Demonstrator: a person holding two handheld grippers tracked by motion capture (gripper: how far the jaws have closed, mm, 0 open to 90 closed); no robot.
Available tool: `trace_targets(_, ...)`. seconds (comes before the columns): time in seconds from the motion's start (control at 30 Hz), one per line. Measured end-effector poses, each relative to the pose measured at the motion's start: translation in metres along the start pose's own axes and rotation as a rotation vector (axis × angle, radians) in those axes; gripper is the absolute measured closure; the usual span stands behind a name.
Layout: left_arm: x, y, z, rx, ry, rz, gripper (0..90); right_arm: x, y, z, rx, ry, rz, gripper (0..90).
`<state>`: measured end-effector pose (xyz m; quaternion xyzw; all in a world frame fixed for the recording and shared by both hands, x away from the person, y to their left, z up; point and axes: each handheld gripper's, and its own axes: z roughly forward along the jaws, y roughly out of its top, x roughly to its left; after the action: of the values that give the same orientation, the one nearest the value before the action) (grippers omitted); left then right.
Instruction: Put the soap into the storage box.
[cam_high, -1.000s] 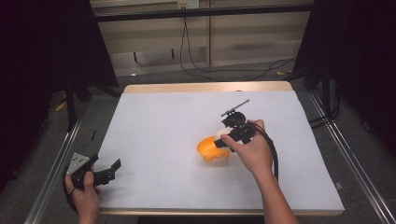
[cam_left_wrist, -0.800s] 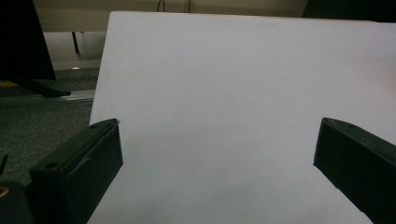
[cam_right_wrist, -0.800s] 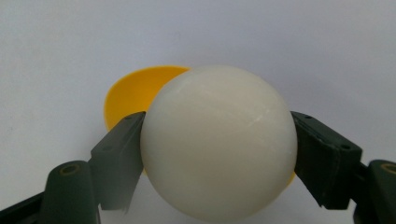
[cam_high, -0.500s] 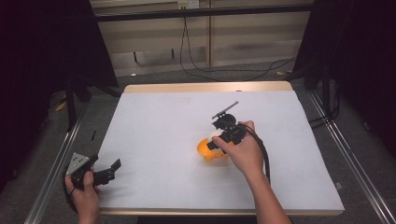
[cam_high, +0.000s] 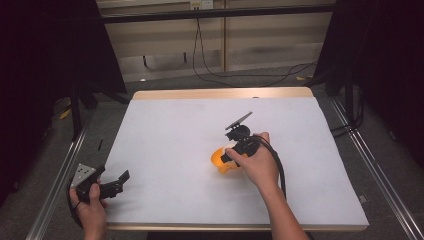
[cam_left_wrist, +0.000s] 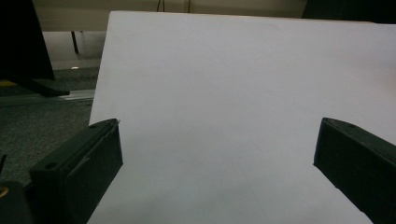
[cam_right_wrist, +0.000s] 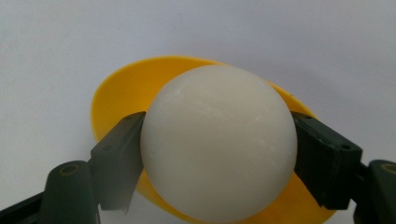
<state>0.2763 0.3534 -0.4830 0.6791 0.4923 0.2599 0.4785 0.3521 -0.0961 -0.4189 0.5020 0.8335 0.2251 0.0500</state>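
White ball (cam_right_wrist: 218, 142) clamped in right tongs (cam_right_wrist: 217, 154) over yellow bowl (cam_right_wrist: 121, 93); left tongs (cam_left_wrist: 219, 158) spread wide above table (cam_left_wrist: 224, 70).

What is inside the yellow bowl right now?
A white ball, clamped between the right gripper's jaws, sits over the yellow bowl. The ball covers most of the bowl's inside, so whether it rests on the bottom or anything lies beneath can't be seen.

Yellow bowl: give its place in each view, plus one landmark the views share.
High view: yellow bowl right of table centre, partly under the right gripper.
Left gripper view: I cannot find it; white tabletop between open fingers.
Right gripper view: centre, behind the white ball that the fingers clamp.
Shared landmark: the white tabletop.
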Motion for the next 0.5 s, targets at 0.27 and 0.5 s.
trace_targets(0.27, 0.0000, 0.0000, 0.0000, 0.000, 0.000, 0.000, 1.0, -0.0018, -0.0013, 0.0022, 0.008, -0.010, 0.006, 23.5)
trace_targets(0.5, 0.0000, 0.0000, 0.0000, 0.000, 0.000, 0.000, 1.0, -0.0024, -0.0027, 0.0051, 0.020, -0.018, 0.008, 23.4)
